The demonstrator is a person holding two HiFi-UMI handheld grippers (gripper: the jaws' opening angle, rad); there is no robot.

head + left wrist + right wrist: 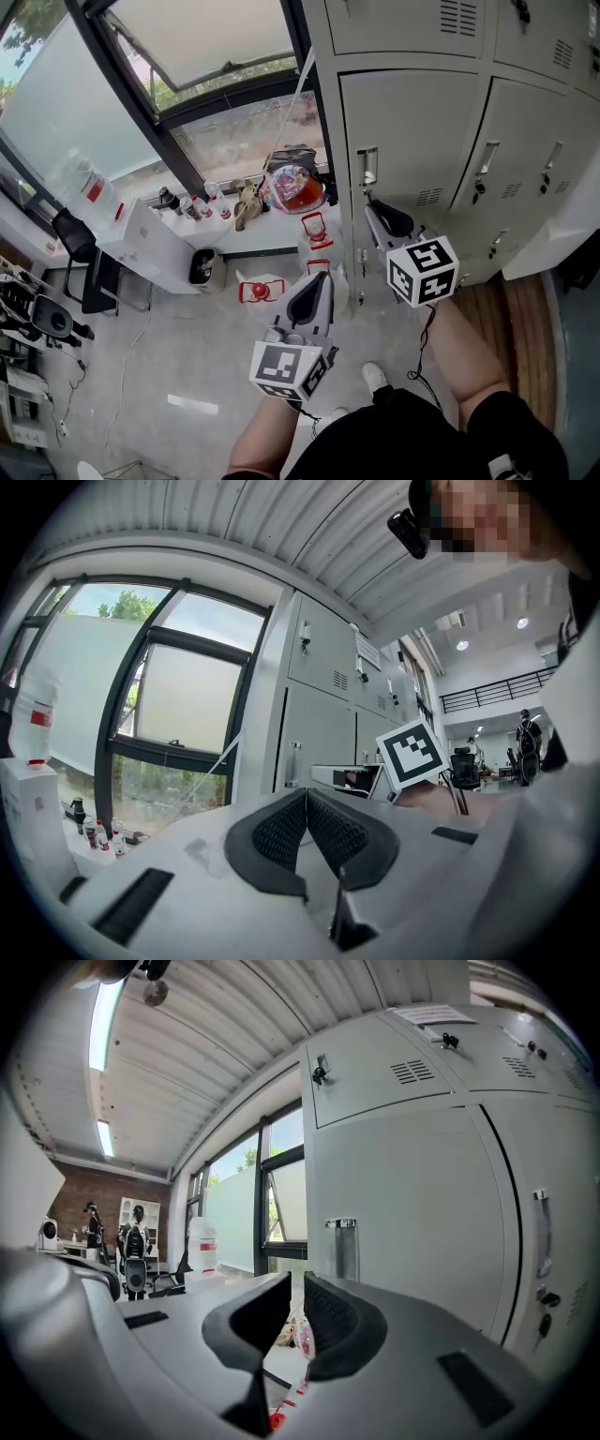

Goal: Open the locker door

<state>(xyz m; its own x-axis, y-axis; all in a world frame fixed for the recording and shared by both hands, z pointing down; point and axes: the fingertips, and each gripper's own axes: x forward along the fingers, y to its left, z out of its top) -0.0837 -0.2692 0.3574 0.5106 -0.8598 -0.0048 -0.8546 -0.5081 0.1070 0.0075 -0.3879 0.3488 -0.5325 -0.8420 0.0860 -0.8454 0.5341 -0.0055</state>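
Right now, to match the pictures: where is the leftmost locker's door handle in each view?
Head view: handle, right of centre, upper half.
Left gripper view: handle, near centre.
Right gripper view: handle, just right of centre.
Shared landmark: window frame to its left.

Open air lies between right gripper [374,206] and door handle [367,167] (sill clutter [291,187] sits well left).

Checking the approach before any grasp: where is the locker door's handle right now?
The handle sits at the left edge of the locker door in the head view, just above the right tongs.
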